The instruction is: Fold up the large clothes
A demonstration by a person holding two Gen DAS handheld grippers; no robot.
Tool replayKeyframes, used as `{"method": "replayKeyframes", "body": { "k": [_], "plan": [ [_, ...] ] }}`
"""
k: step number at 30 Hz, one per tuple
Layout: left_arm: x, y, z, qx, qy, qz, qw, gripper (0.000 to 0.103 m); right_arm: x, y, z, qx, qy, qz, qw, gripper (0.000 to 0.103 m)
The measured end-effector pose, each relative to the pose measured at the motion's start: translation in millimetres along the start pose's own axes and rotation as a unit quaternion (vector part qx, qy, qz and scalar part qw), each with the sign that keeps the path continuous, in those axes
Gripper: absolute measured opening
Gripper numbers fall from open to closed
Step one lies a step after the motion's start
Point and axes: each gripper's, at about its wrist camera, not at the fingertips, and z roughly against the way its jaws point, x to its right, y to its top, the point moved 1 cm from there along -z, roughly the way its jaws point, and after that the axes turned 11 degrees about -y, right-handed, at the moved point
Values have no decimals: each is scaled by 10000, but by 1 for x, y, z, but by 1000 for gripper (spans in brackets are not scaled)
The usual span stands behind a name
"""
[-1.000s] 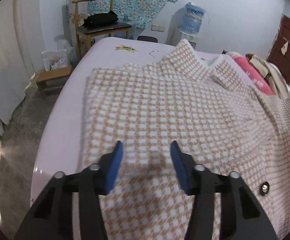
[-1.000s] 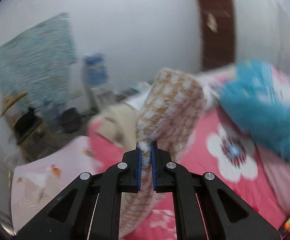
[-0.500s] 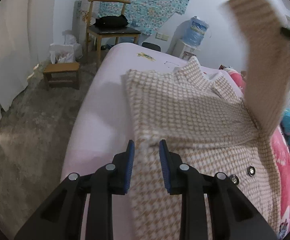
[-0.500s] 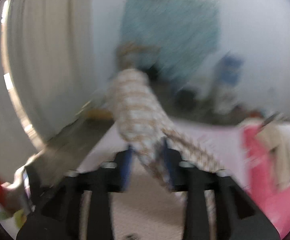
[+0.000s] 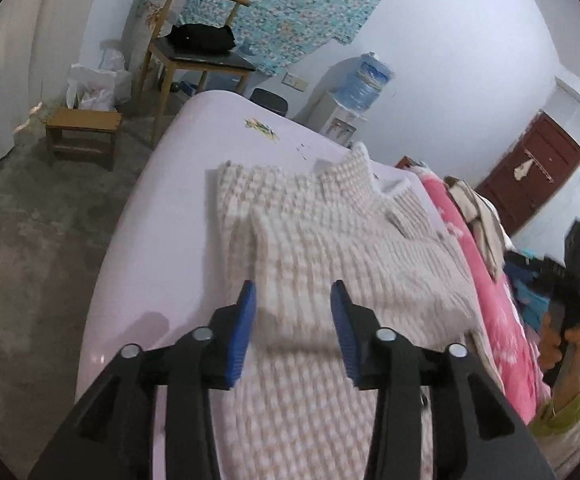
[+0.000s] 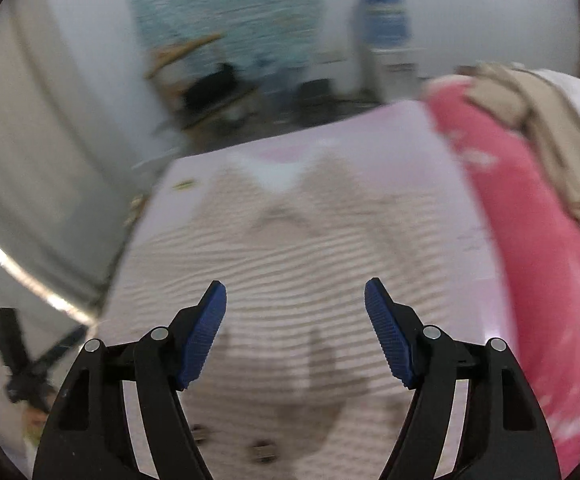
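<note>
The checked coat (image 5: 330, 240) lies flat on the bed (image 5: 162, 216), 1 sleeve (image 5: 354, 276) folded across it, so both the left gripper (image 5: 293, 316) and right gripper (image 6: 295, 320) hover spread and empty, the left's jaws just widened.

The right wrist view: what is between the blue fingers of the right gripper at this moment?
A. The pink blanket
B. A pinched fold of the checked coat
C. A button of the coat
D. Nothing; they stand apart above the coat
D: the right gripper has its fingers spread wide, with only the flat checked coat below them.
</note>
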Motion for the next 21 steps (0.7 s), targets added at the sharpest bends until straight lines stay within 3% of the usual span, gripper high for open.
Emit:
{"method": "replayKeyframes", "body": {
  "k": [6, 8, 11, 15, 21],
  "plan": [
    [-18, 27, -50, -554, 658, -142, 9962, 41, 42, 27, -59, -434, -491, -205, 9976, 68],
    [-20, 29, -57, -651, 715, -167, 9952, 29, 42, 31, -76, -550, -645, -133, 9963, 68],
    [-15, 26, -58, -649, 879, -387, 9933, 15, 44, 34, -94, -724, -725, -42, 9947, 54],
    [-9, 25, -55, -604, 948, -658, 9915, 6, 55, 31, -104, -667, -541, -119, 9962, 14],
    [31, 51, -30, 110, 693, -1222, 9900, 5, 67, 27, -71, 36, -167, -545, 9984, 6]
  ]
}}
